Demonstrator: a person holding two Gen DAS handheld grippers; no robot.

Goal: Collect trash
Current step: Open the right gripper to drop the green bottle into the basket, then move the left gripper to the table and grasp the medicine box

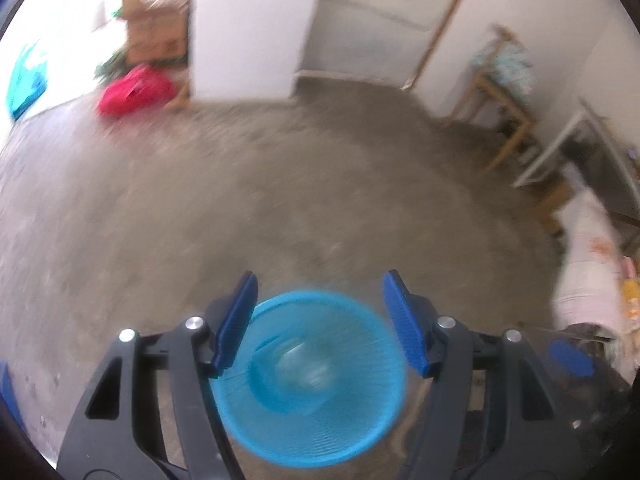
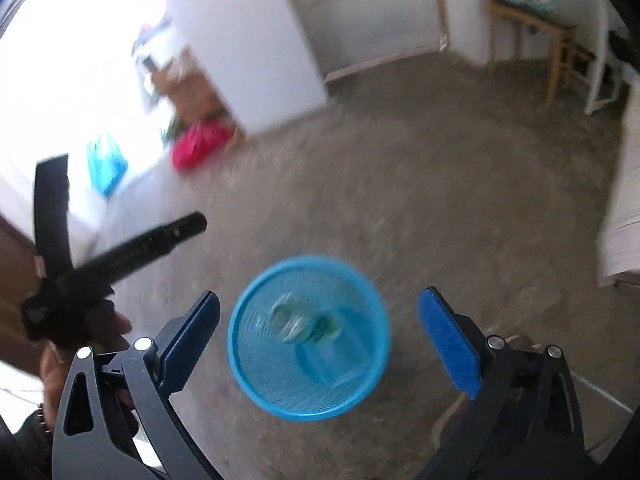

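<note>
A: Right gripper (image 2: 320, 344) jaws wide apart, empty. Left gripper (image 1: 320, 320) apart too, nothing clamped.

B: Trash?

A: Blurry clear pieces (image 2: 304, 320) already inside the blue mesh bin (image 2: 240, 360) on the floor (image 2: 440, 220), beneath both. I'd lift clear without knocking the rim.

No text, label, brand, number or sign can be read in either view; motion blur smears every surface. The brown cardboard box (image 1: 156, 26) against the far wall carries faint darker printing on its side, but the marks dissolve into smudges and no letter can be made out. The long black handle (image 2: 136, 250) at the left of the right wrist view bears a thin pale line of lettering along its length, too small and blurred to read. The white sack (image 1: 588, 264) at the right edge shows orange printed patches, equally illegible.
</note>
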